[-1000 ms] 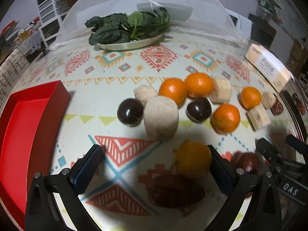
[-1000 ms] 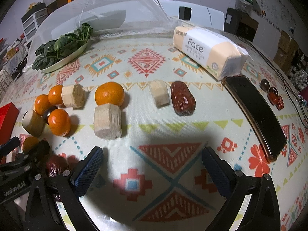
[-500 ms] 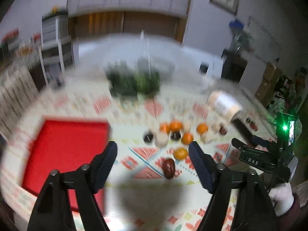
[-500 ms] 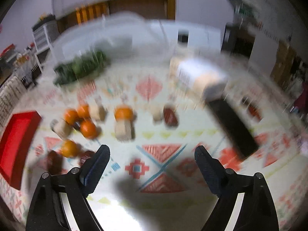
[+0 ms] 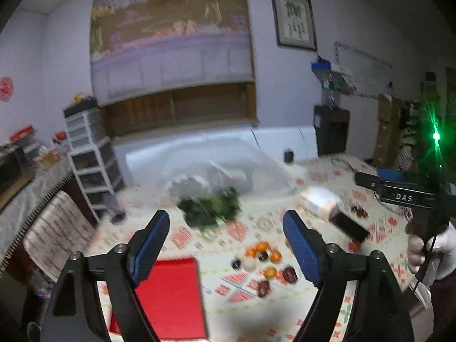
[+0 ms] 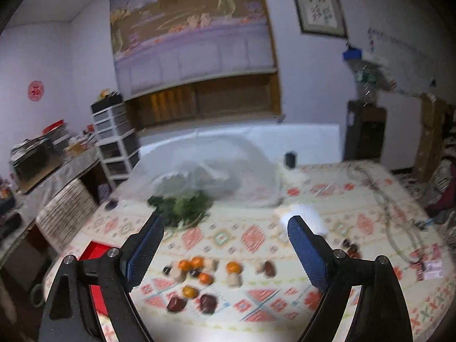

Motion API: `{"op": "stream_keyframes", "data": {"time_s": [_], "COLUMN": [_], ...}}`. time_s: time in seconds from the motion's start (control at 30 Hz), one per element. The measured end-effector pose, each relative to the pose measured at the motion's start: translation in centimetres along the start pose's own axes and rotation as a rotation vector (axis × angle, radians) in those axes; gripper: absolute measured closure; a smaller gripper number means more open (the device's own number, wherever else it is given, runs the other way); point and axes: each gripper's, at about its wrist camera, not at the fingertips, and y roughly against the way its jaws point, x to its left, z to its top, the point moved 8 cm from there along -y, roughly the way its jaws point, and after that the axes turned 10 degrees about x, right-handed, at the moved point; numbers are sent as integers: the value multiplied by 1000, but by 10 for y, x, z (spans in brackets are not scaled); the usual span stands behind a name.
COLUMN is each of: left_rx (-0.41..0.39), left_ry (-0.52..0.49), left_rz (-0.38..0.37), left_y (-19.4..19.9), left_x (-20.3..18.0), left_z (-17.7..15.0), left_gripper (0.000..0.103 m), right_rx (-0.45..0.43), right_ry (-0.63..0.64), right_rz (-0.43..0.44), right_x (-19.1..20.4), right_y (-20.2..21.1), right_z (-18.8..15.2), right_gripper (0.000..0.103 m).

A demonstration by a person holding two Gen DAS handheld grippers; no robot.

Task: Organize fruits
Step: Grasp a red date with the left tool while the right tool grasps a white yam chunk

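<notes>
Fruits: small orange, dark and pale fruits [image 6: 199,273] are lying on the patterned tablecloth [image 6: 342,199], beside the red tray [image 5: 171,293].
Left gripper [image 5: 226,252]: jaws, just widening, are gaping empty, tilting down, high above.
Right gripper [image 6: 225,249]: jaws are standing wide, empty, tilting down.

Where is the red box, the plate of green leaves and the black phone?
red box [image 5: 171,299], left wrist view, on its flat red top.
plate of green leaves [image 6: 182,208], right wrist view, on the leaves.
black phone [image 5: 348,226], left wrist view, on its dark face.
</notes>
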Motion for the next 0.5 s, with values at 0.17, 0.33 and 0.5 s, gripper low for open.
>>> {"op": "stream_keyframes", "data": {"time_s": [0.17,0.33,0.5], "left_rx": [239,465,475], "left_ry": [52,68,46], "left_rz": [-139,-210,-212], "left_y": [-115,-206,-239], "left_x": [-16,-41,-57], "left_z": [-87,-168,-179], "left_gripper": [34,64,64], "right_rx": [258,411,413], "right_ry": [18,-77,-70], "right_rz": [97,142,75], "right_x": [9,-16,-38], "right_y": [-111,-194,-232], "right_z": [-92,-146,-145], "right_gripper": [48,68,68]}}
